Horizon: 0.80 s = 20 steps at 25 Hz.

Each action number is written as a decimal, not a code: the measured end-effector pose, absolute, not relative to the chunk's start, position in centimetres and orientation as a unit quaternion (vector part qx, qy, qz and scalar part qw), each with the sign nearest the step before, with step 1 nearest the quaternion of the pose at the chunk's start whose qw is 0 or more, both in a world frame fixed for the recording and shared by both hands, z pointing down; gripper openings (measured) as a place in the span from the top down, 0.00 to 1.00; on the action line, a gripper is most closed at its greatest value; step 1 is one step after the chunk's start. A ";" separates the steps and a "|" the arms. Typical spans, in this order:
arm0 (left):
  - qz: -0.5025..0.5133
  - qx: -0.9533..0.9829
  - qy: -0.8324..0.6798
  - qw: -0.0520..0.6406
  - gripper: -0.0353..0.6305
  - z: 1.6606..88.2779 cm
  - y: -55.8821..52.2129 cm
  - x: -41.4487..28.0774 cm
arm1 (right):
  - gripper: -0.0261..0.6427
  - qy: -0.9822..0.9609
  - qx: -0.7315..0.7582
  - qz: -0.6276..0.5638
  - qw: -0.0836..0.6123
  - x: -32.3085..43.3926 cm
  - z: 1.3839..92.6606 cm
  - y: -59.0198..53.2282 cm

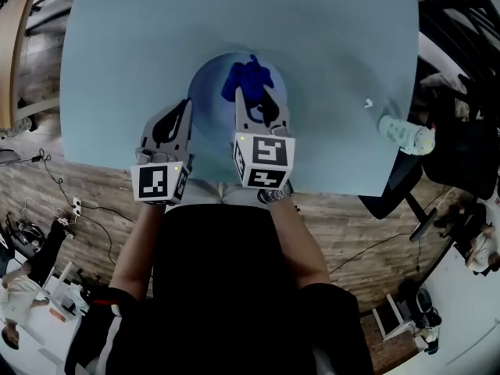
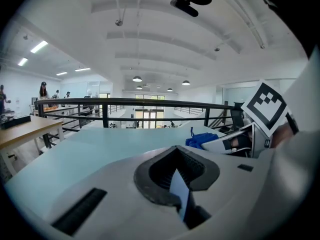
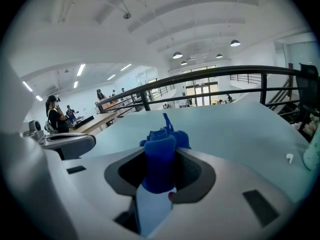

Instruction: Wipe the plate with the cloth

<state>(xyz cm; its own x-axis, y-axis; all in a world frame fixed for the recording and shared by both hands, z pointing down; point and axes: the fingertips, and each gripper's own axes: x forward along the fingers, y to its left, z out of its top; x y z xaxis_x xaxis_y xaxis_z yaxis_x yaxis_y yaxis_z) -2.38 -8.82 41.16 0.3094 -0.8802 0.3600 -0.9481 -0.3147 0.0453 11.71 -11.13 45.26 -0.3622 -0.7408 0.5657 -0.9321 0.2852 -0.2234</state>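
Nearest, the left gripper (image 1: 181, 112) rests with its tips at the left rim of the plate (image 1: 209, 84). Its jaws are drawn almost together, with only a thin pale sliver between them. Just beside it, the right gripper (image 1: 256, 104) is clamped on the blue cloth (image 1: 248, 78), jaws held narrow by the rolled fabric. The cloth lies on the plate at mid-table (image 1: 117, 69). Its long axis runs away from the person and its bunched free end points to the far side. A bottle (image 1: 406, 133) lies well apart, at the right edge.
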 end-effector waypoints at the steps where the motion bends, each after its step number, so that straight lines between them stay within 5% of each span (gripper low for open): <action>1: 0.136 0.798 -0.573 0.127 0.94 41.5 -9.0 -2.5 | 0.78 -0.781 0.535 0.266 0.183 11.5 45.6 -11.3; 20: 0.153 0.788 -0.578 0.146 0.95 44.8 -11.8 -3.3 | 0.78 -0.791 0.491 0.283 0.230 7.1 51.7 -14.0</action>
<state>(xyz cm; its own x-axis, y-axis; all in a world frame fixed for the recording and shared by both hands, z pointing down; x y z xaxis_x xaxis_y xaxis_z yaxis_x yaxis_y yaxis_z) -3.35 -11.85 44.85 0.2851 -0.8660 0.4109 -0.9558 -0.2891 0.0537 7.13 -13.99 51.69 -0.4128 -0.6467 0.6414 -0.9067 0.3584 -0.2223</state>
